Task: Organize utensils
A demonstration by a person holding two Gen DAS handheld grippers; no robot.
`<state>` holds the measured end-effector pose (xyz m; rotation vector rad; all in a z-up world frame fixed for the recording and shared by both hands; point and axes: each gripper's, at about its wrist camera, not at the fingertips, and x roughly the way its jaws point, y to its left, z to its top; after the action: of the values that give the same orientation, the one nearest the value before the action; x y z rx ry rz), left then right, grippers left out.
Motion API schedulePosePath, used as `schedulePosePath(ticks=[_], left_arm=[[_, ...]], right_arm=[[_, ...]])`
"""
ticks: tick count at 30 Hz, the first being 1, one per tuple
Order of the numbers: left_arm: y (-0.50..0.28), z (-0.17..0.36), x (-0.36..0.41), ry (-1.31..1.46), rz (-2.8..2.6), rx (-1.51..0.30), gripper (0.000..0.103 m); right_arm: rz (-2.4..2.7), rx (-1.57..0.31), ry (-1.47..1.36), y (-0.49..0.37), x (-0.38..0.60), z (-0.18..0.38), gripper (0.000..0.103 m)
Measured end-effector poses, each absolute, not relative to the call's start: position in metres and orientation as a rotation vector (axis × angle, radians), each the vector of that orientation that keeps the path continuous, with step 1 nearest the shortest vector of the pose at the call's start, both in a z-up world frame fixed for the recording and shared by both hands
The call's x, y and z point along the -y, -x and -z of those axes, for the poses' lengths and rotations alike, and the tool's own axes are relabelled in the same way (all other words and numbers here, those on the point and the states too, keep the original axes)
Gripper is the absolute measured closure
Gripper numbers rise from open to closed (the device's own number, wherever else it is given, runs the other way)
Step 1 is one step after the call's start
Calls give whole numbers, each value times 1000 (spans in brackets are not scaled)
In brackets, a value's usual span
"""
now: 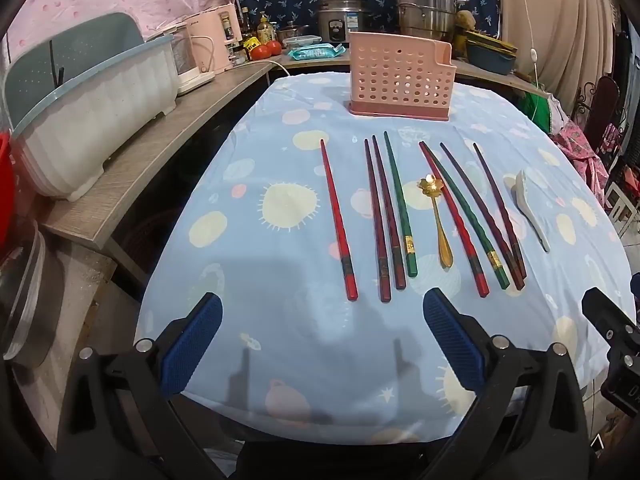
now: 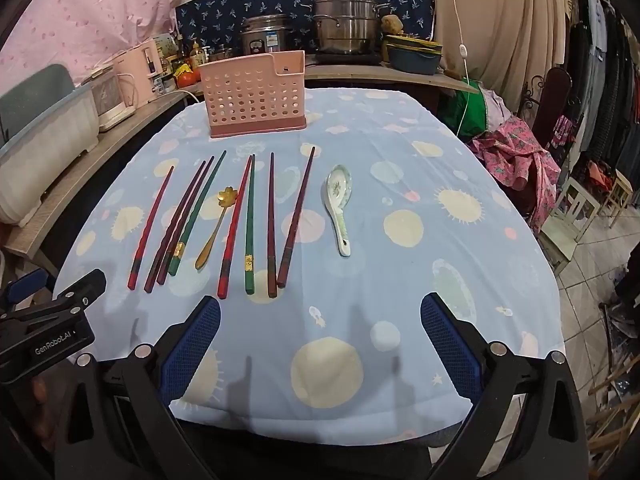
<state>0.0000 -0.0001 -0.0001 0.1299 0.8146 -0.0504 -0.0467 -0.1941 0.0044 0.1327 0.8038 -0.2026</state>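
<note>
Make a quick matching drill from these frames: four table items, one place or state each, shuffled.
Things:
1. pink holder
2. gold spoon
3. ceramic spoon
4. left gripper

Descriptions:
A. open, holding nothing
B. lies among the chopsticks, flower-shaped bowl
C. stands upright at the table's far end
D. lies at the right end of the row, beyond the last chopstick

Pairs: 1-C, 2-B, 3-D, 4-A
</note>
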Motion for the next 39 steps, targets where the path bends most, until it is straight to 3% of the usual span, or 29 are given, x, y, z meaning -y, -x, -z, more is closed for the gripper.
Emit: schedulePosePath(ticks=[39], left_arm=[[-4,0,-9,-98,41,-831,7]], right_arm=[[192,-798,-114,43,187,-11,7]])
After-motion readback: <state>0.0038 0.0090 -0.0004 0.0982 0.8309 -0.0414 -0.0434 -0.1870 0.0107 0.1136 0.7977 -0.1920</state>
